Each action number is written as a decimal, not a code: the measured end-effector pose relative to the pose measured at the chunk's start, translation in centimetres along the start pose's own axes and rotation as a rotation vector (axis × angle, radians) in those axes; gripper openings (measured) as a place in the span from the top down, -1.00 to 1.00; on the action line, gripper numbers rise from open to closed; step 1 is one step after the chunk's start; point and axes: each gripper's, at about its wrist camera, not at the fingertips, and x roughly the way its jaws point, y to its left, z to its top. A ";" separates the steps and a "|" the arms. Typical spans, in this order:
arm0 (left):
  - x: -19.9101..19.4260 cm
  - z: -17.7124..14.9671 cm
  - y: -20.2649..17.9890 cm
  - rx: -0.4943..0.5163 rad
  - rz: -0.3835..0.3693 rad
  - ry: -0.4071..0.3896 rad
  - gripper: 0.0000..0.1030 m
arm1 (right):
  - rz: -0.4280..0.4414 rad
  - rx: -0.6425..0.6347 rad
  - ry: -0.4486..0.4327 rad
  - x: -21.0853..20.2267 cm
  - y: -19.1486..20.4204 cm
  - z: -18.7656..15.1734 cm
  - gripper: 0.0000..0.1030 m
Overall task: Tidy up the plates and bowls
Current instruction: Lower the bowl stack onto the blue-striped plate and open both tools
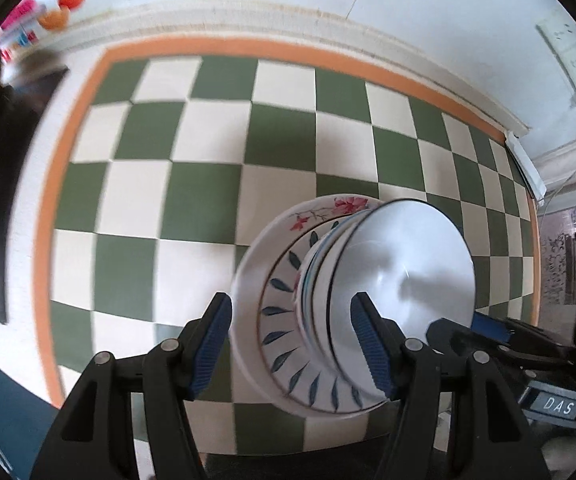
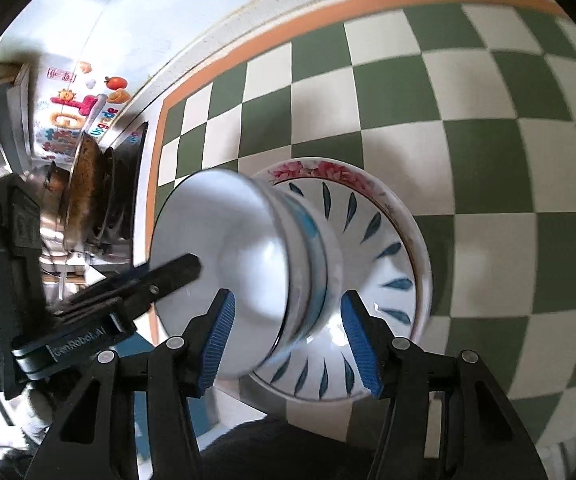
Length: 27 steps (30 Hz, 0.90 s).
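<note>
- The stack (image 1: 327, 312) sat on the checked cloth of the bench (image 1: 208, 140): flowered plate (image 1: 327, 206) at the bottom, leaf-pattern plate (image 1: 284, 340) on it, bowls (image 2: 248, 260) nested on top, widest below so it stood steady.
- The left gripper (image 1: 301, 346) hung over the stack, jaws about half open, holding nothing.
- The right gripper (image 2: 288, 340) matched it from the other side, half open and empty.
- The sorting looked done.

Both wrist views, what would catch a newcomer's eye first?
A stack of dishes sits mid-frame on the green-and-cream checkered tablecloth: a plain white bowl on top, a blue-leaf plate beneath, a pink-flowered plate lowest. Blue-padded fingers frame it from both sides.
</note>
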 end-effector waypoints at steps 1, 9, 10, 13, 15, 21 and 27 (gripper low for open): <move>-0.8 -0.4 0.0 0.008 0.010 -0.018 -0.16 | -0.026 -0.016 -0.019 -0.7 0.5 -0.7 -0.14; -5.7 -3.5 -0.6 0.058 0.068 -0.133 -0.21 | -0.152 -0.064 -0.150 -6.0 3.6 -5.4 -0.18; -6.2 -3.8 -0.7 0.061 0.070 -0.148 -0.34 | -0.162 -0.064 -0.170 -6.8 3.8 -6.0 -0.26; -8.0 -5.0 -1.2 0.064 0.084 -0.203 -0.84 | -0.198 -0.073 -0.217 -8.7 4.5 -7.6 -0.57; -9.1 -5.6 -1.6 0.069 0.099 -0.243 -0.92 | -0.235 -0.087 -0.251 -10.0 5.2 -8.6 -0.69; -11.9 -8.1 -2.5 0.053 0.110 -0.323 -0.93 | -0.314 -0.141 -0.377 -13.9 7.0 -11.5 -0.84; -15.2 -12.1 -3.6 0.046 0.131 -0.390 -0.93 | -0.304 -0.177 -0.449 -17.6 8.1 -14.9 -0.88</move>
